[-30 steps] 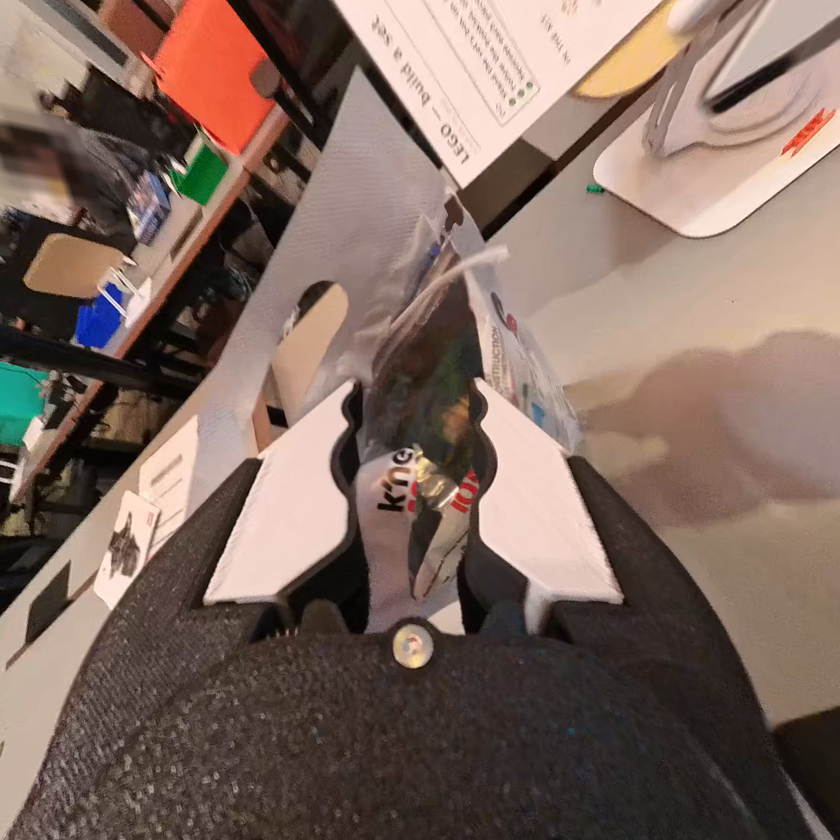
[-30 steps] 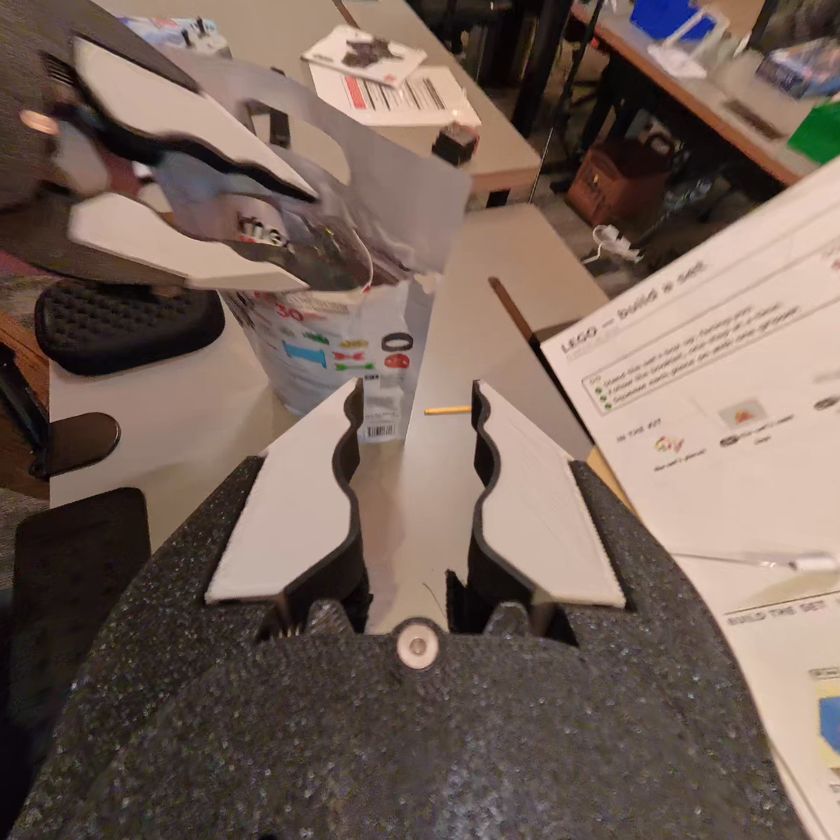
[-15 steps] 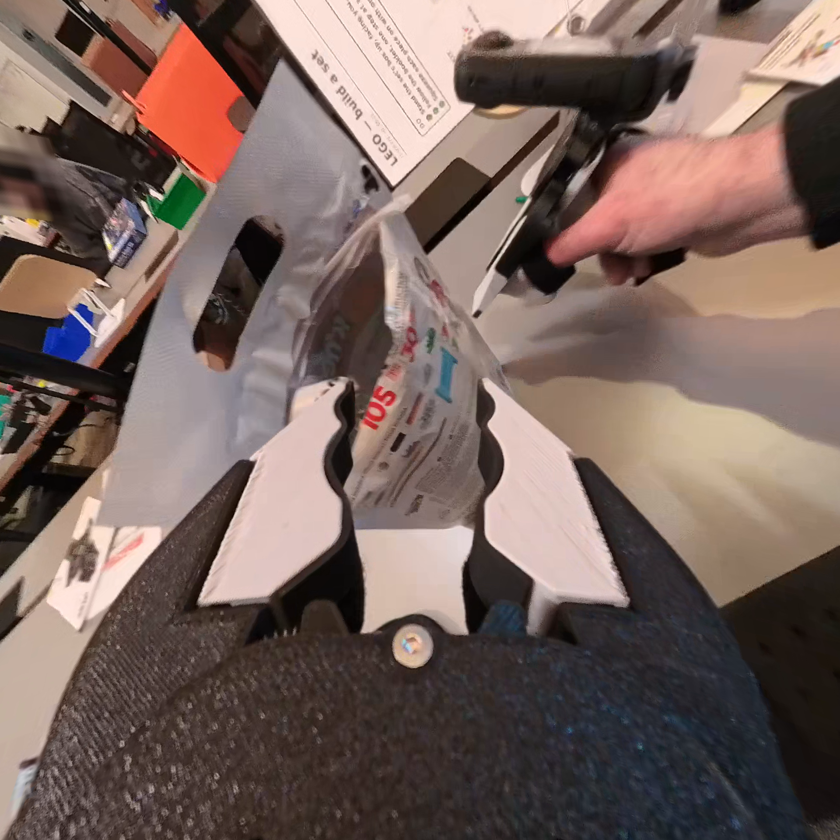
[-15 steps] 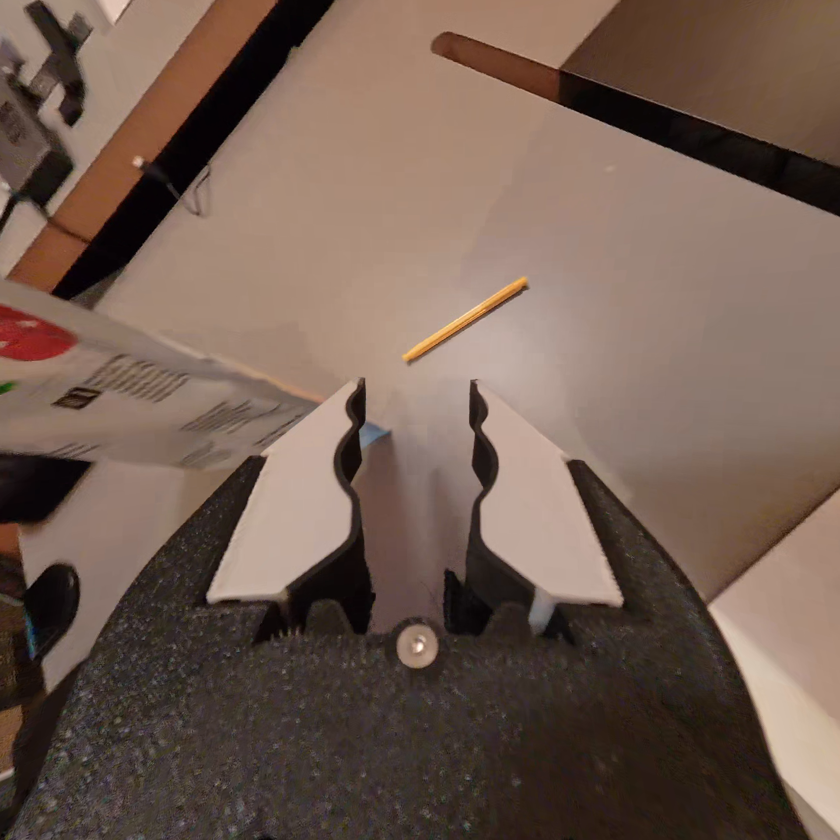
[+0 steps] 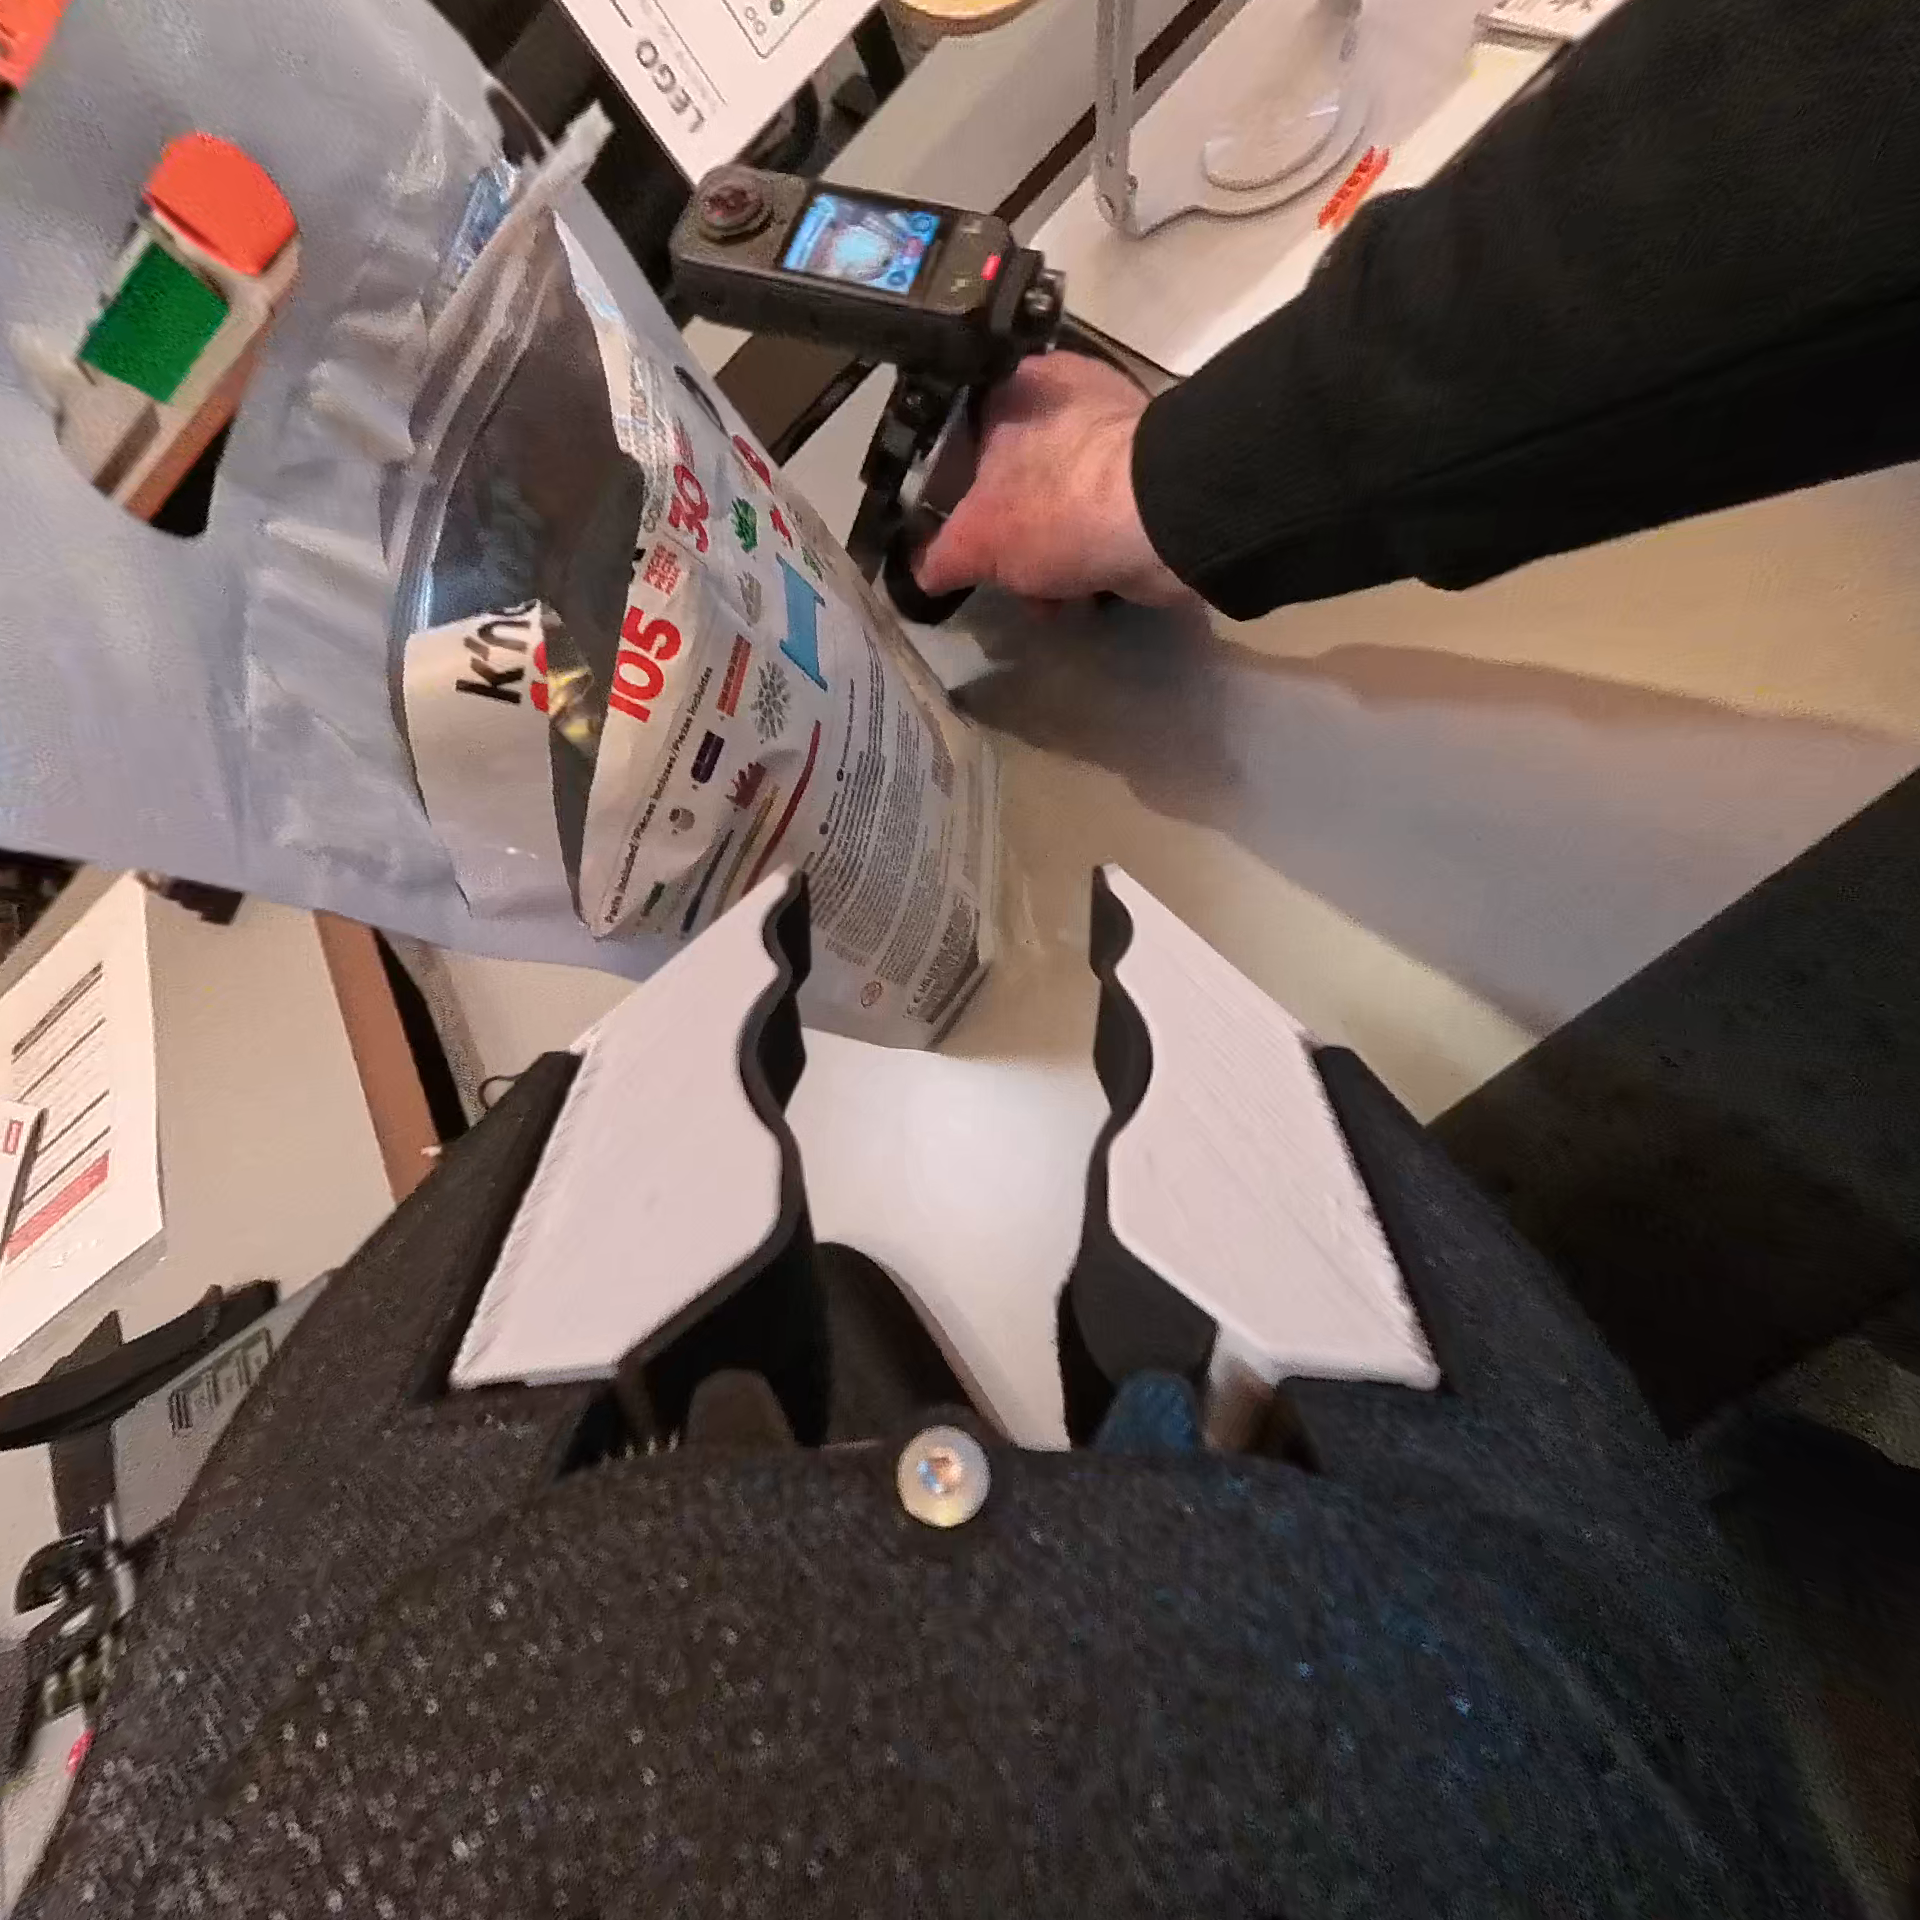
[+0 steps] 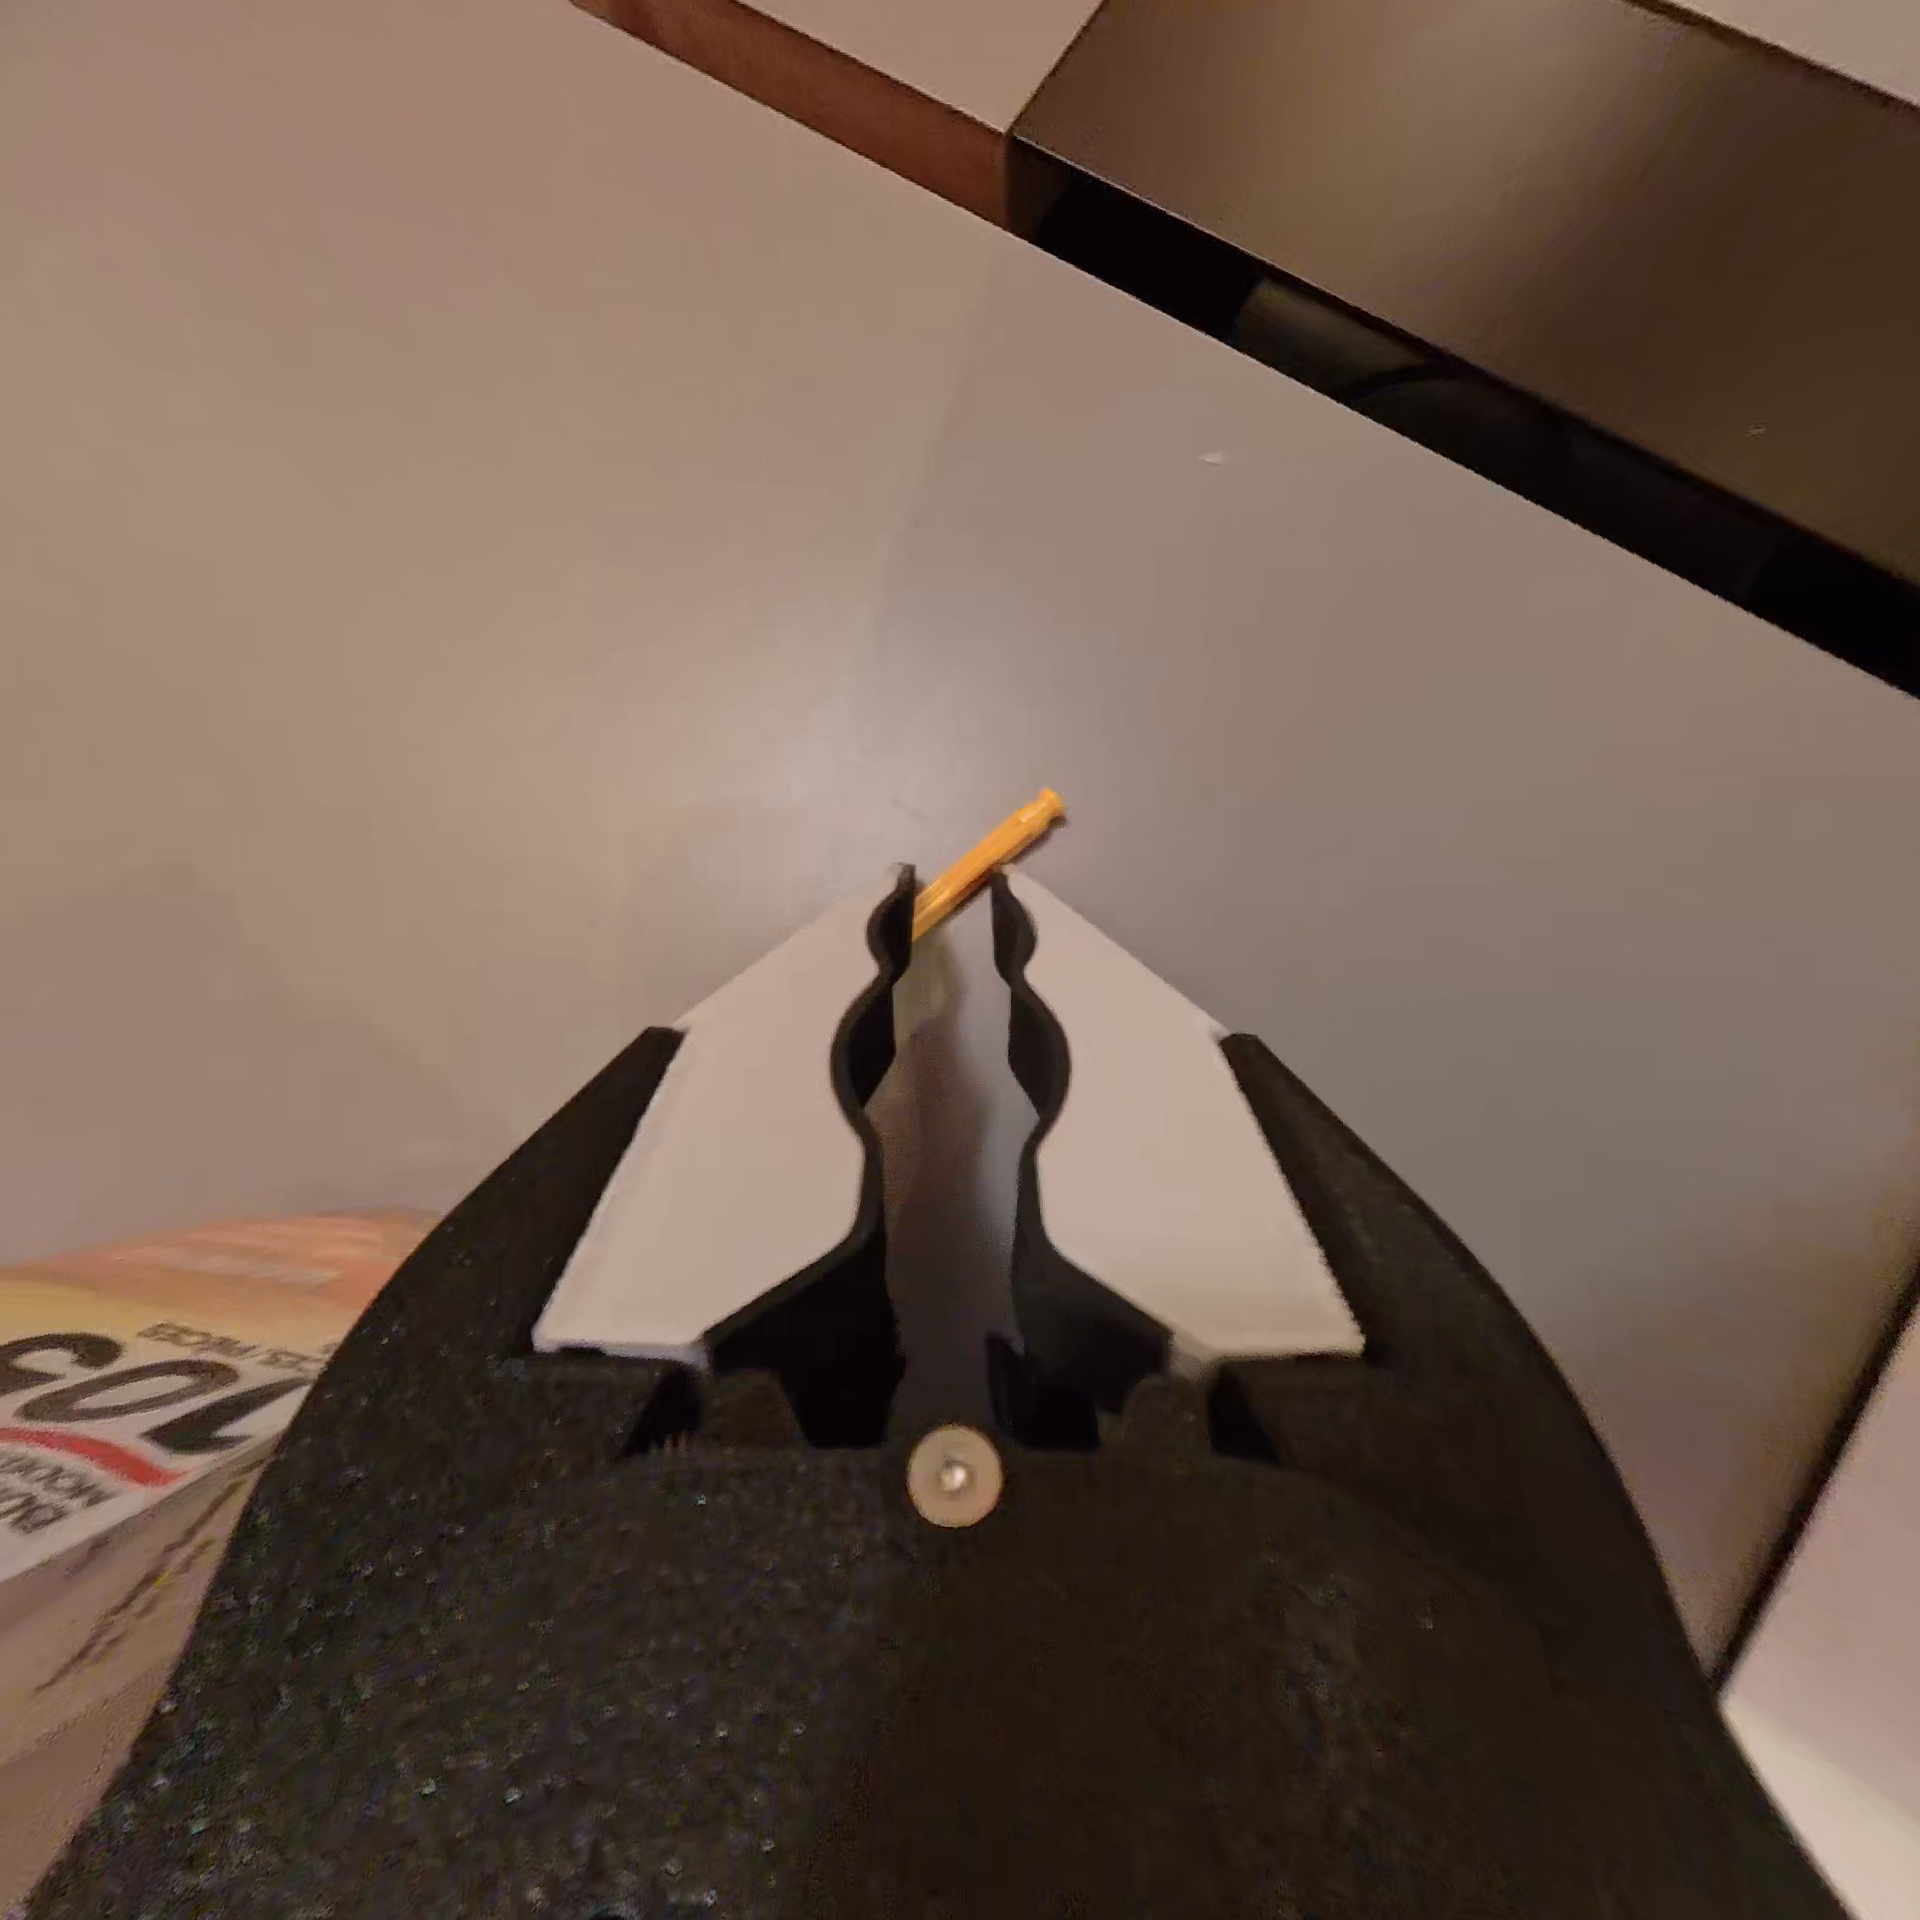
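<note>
A printed silver bag (image 5: 790, 727) of building parts stands on the white table (image 5: 1455, 790) with its mouth open, and its grey handle flap (image 5: 156, 644) leans left. My left gripper (image 5: 940, 894) is open and empty, just in front of the bag's bottom corner. My right gripper (image 6: 954, 878) has its jaws nearly together around a thin yellow rod (image 6: 1013, 836) that lies on the table. The rod's far end sticks out past the tips. In the left wrist view, a hand (image 5: 1039, 520) holds that gripper beyond the bag, its fingertips hidden. The bag's edge (image 6: 135, 1392) shows low left in the right wrist view.
A dark gap (image 6: 1455, 416) between tables runs behind the rod. A printed sheet (image 5: 727, 62) and a white stand base (image 5: 1247, 145) sit at the back. Papers (image 5: 62, 1143) lie on the left table. A black padded surface (image 5: 1714, 1091) is at the right. One gripper's finger ends stand about 35 cm off the other's.
My left gripper let go of the bag's mouth and drew back. My right gripper came down to the yellow rod and narrowed its jaws around it.
</note>
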A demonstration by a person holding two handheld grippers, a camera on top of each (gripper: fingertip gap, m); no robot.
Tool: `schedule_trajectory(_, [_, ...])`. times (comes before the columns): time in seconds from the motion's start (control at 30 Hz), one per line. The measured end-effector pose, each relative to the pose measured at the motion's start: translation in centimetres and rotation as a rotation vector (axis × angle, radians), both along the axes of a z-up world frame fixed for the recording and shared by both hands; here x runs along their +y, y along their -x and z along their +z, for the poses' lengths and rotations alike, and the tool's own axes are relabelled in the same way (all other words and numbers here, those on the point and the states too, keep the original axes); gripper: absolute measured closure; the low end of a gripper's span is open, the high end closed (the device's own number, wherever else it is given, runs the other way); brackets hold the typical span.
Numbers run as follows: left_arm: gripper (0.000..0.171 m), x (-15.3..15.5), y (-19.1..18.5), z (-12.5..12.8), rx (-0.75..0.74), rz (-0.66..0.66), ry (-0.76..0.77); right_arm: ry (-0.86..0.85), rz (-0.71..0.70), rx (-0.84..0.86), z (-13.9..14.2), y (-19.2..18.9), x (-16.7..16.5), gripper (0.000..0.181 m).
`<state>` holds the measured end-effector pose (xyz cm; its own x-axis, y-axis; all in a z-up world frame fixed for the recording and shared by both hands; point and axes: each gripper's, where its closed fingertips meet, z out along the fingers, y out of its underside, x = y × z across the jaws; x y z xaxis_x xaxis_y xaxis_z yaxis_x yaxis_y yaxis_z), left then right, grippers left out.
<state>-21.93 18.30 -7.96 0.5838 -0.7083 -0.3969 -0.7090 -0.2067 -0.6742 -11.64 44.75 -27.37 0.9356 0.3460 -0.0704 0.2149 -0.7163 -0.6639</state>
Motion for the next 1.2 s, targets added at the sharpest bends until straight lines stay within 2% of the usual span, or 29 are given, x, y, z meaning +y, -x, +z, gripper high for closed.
schedule_trajectory(0.23, [0.119, -0.6, 0.1, -0.7, -0.016, -0.038, 0.02, 0.023, 0.061, 0.053, 0.0, -1.1, -1.6, 0.178])
schedule_trajectory(0.37, [0.12, -0.7, -0.3, -1.0, -0.044, -0.063, 0.035, 0.05, 0.107, 0.064, 0.3, -2.2, -4.8, 0.178])
schedule_trajectory(0.43, [0.12, -0.8, -0.5, -1.2, -0.059, -0.071, 0.043, 0.044, 0.127, 0.097, 1.7, -2.7, -7.2, 0.178])
schedule_trajectory(0.53, [0.12, -0.8, -0.5, -1.4, -0.078, -0.072, 0.05, -0.046, 0.18, 0.174, 7.2, -3.0, -10.8, 0.178])
schedule_trajectory(0.6, [0.12, -0.7, -0.4, -1.7, -0.079, -0.069, 0.057, -0.119, 0.24, 0.266, 12.7, -2.6, -12.6, 0.178])
schedule_trajectory(0.67, [0.12, -0.6, -0.4, -1.9, -0.082, -0.074, 0.06, -0.231, 0.386, 0.286, 18.8, -1.2, -13.7, 0.178])
schedule_trajectory(0.77, [0.121, -0.7, -1.0, -2.0, -0.076, -0.103, 0.056, -0.35, 0.709, 0.172, 25.6, 2.2, -15.3, 0.178])
schedule_trajectory(0.87, [0.121, -0.8, -1.6, -1.7, -0.087, -0.116, 0.046, -0.438, 1.009, -0.102, 28.6, 5.4, -15.8, 0.178])
schedule_trajectory(0.97, [0.121, -1.1, -1.7, -1.4, -0.095, -0.111, 0.033, -0.473, 1.29, -0.407, 28.9, 7.9, -15.9, 0.177])
schedule_trajectory(1.03, [0.121, -1.5, -1.4, -1.5, -0.093, -0.105, 0.03, -0.523, 1.419, -0.61, 28.9, 9.2, -15.1, 0.177])
schedule_trajectory(1.1, [0.121, -1.9, -1.1, -1.6, -0.09, -0.096, 0.026, -0.519, 1.525, -0.735, 28.3, 10.1, -14.7, 0.177])
schedule_trajectory(1.2, [0.121, -2.5, -0.6, -1.7, -0.097, -0.077, 0.023, -0.503, 1.581, -0.858, 27.0, 10.4, -13.6, 0.164])
